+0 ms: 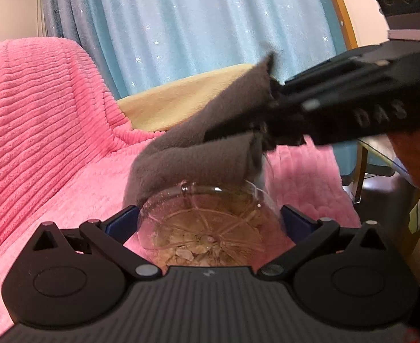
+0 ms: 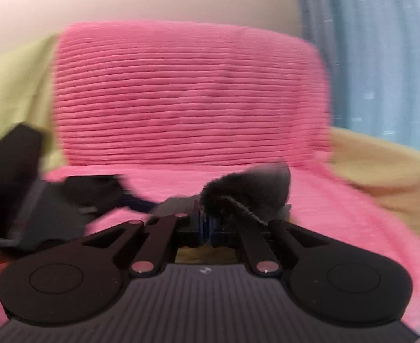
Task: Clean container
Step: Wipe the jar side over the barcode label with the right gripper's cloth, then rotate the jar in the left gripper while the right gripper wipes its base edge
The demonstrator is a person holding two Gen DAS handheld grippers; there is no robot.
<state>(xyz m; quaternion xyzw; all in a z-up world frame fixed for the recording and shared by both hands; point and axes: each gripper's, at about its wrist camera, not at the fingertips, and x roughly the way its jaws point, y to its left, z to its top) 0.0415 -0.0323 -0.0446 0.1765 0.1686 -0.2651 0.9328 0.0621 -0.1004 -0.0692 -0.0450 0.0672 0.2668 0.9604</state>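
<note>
A clear glass container with pale scraps inside lies gripped between the blue pads of my left gripper, its mouth pointing away from the camera. A grey cloth hangs over the container's far rim. My right gripper reaches in from the right and is shut on that cloth. In the blurred right wrist view the same cloth bunches up just beyond my right gripper, whose fingers are pressed together on it. The left gripper's dark body shows at the left.
A pink ribbed blanket covers the seat and backrest below both grippers. A yellow cover lies behind it, and a blue starred curtain hangs at the back. A chair leg and floor show at the right.
</note>
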